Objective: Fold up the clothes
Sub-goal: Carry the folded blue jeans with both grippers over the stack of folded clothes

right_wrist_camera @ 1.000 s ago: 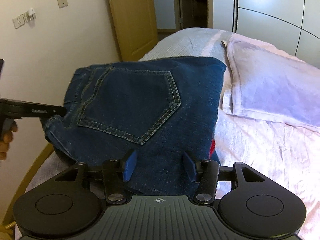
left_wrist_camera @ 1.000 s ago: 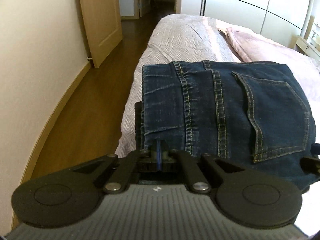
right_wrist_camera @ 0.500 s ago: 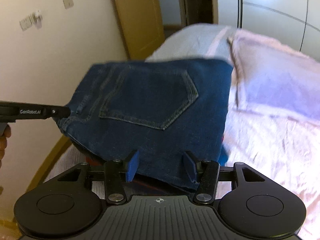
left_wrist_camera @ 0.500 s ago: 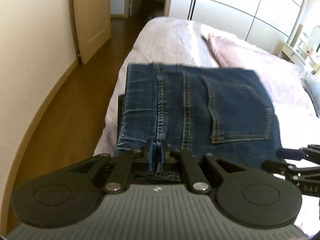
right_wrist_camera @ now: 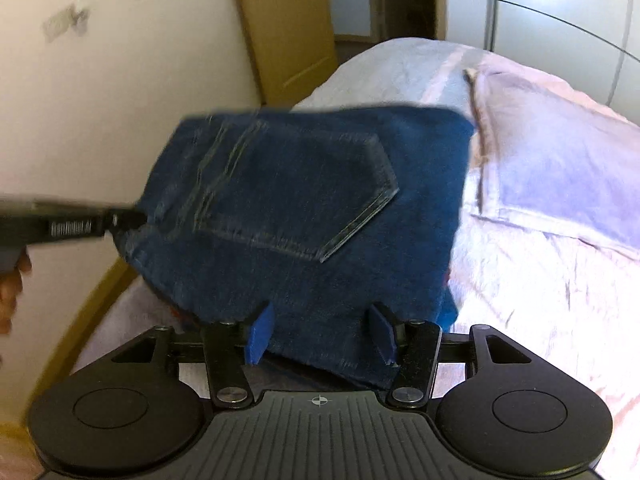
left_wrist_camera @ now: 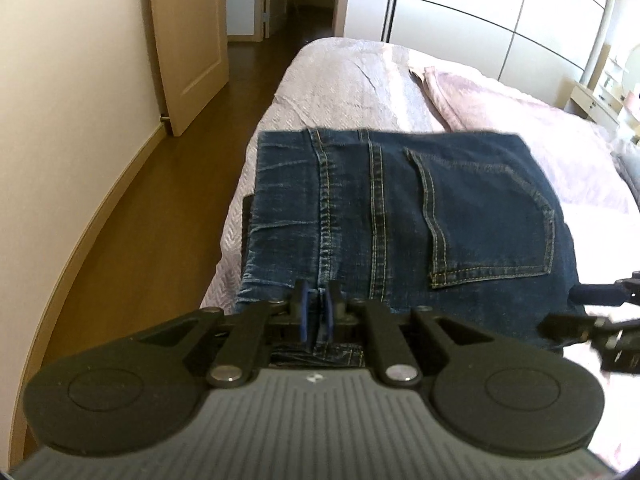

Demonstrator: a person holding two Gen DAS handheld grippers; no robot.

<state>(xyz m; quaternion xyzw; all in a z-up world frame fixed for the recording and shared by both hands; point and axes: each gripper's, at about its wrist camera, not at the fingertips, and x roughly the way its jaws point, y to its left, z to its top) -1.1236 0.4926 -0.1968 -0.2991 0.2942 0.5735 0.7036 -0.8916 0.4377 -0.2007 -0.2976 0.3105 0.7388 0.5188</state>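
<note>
Dark blue folded jeans (left_wrist_camera: 400, 220) lie back pocket up near the left edge of the bed, on top of other folded clothes. My left gripper (left_wrist_camera: 316, 312) sits at their near left corner. Its blue pads stand a narrow slit apart, the denim seam shows through the gap, and nothing looks pinched. From the right wrist the jeans (right_wrist_camera: 300, 200) are blurred, and the left gripper (right_wrist_camera: 120, 218) reaches their left corner. My right gripper (right_wrist_camera: 320, 332) is open, with its pads wide apart above the near edge of the denim. It also shows as the right gripper (left_wrist_camera: 576, 310) at the jeans' right side.
The bed (left_wrist_camera: 340, 80) has a pale quilted cover, and a pink pillow (right_wrist_camera: 560, 160) lies right of the jeans. Red and blue cloth (right_wrist_camera: 448, 308) peeks out beneath them. Wooden floor (left_wrist_camera: 140, 220), a wall and an open door (left_wrist_camera: 188, 40) are on the left. A hand (right_wrist_camera: 12, 288) holds the left gripper.
The left pads, pressed together a second ago, now stand slightly apart, and that gripper has drawn back and up from the jeans' edge. The right gripper stays open.
</note>
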